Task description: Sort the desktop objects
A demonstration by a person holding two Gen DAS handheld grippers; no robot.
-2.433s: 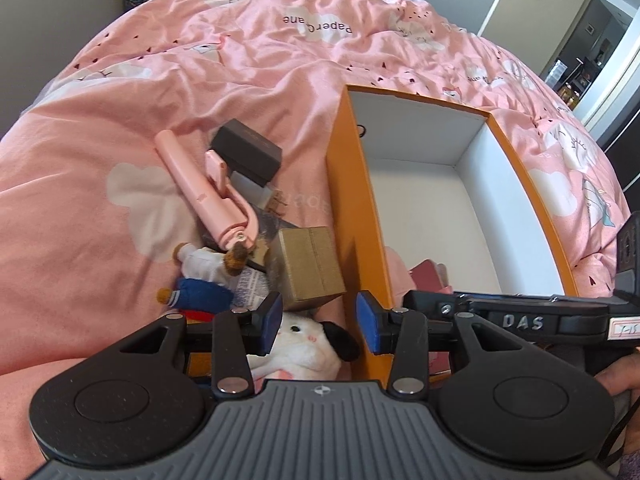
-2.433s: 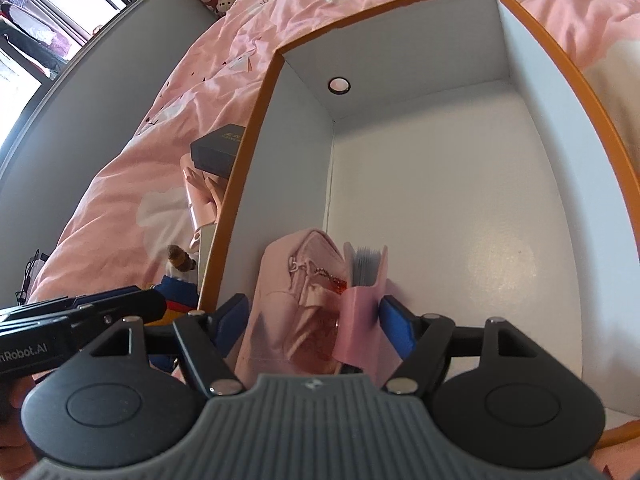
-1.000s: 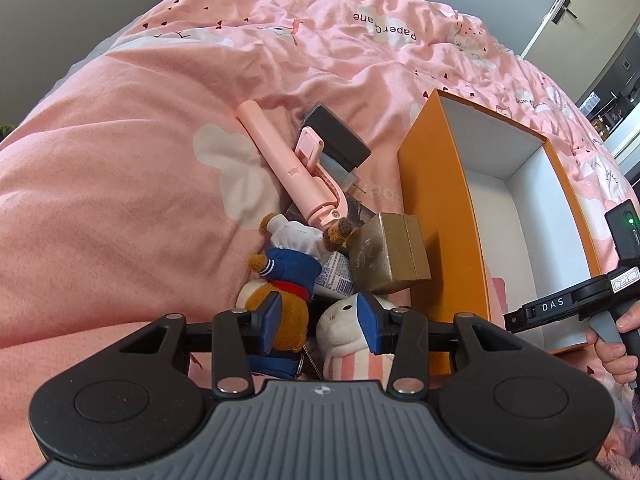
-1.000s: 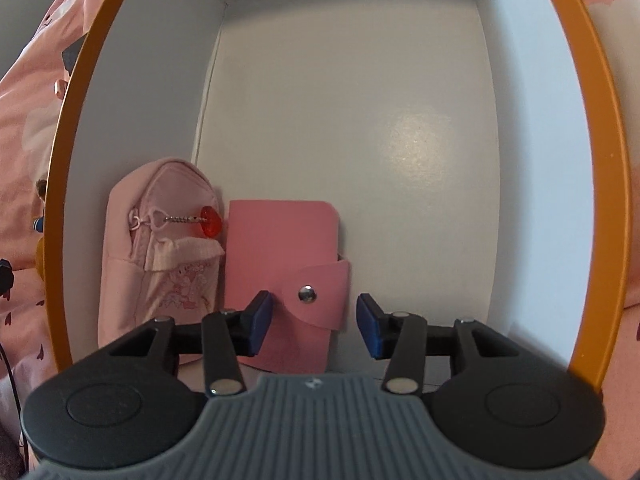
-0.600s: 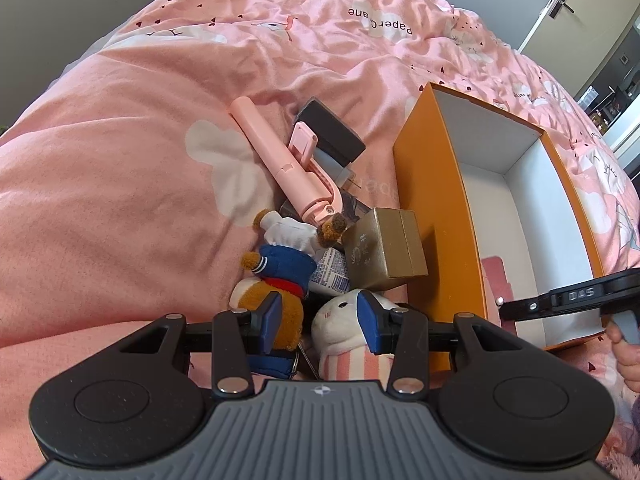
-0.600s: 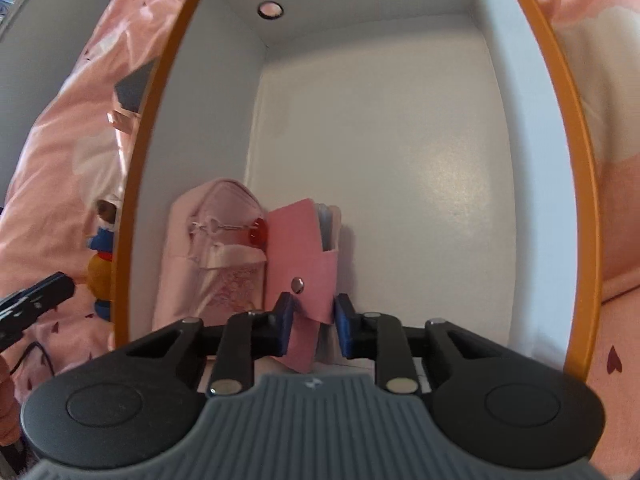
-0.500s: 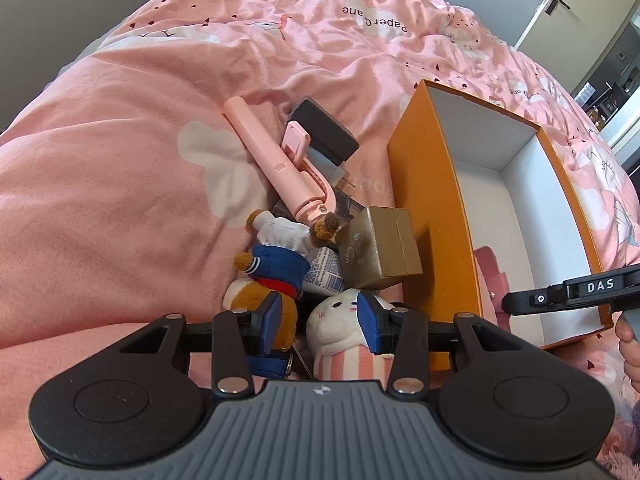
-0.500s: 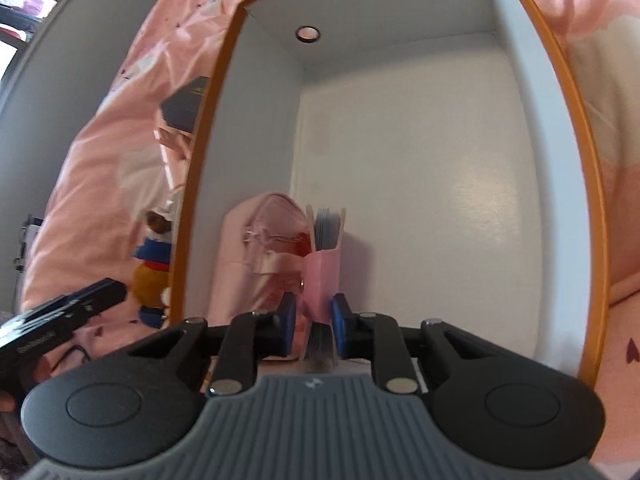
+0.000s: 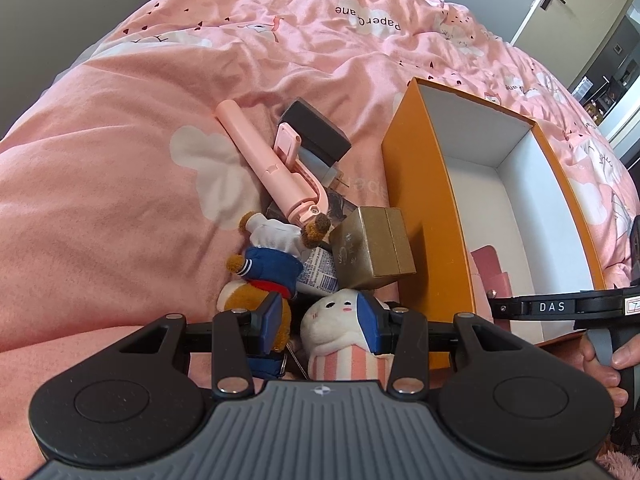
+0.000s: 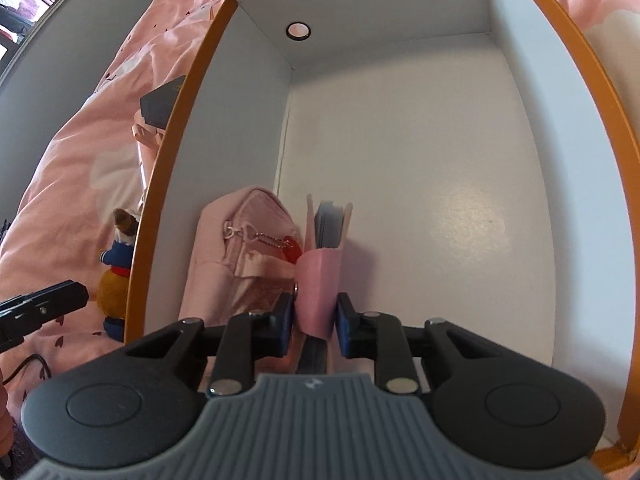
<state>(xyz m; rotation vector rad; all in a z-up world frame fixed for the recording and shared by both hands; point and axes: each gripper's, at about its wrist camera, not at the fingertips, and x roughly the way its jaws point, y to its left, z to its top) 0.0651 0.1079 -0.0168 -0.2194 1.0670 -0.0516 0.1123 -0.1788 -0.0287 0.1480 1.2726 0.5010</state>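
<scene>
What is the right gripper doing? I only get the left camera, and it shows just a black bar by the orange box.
Observer: The right gripper is shut on a pink card wallet, held on edge inside the orange box.
Operator: Is anything else in that box?
Observer: Yes, a pink pouch leans against the box's left wall, right beside the wallet.
Operator: Anything odd on the pouch?
Observer: A small red charm hangs from its zipper on a bead chain.
Operator: And the far end of the box?
Observer: There is a round hole in the far wall; the white floor past the wallet is bare.
</scene>
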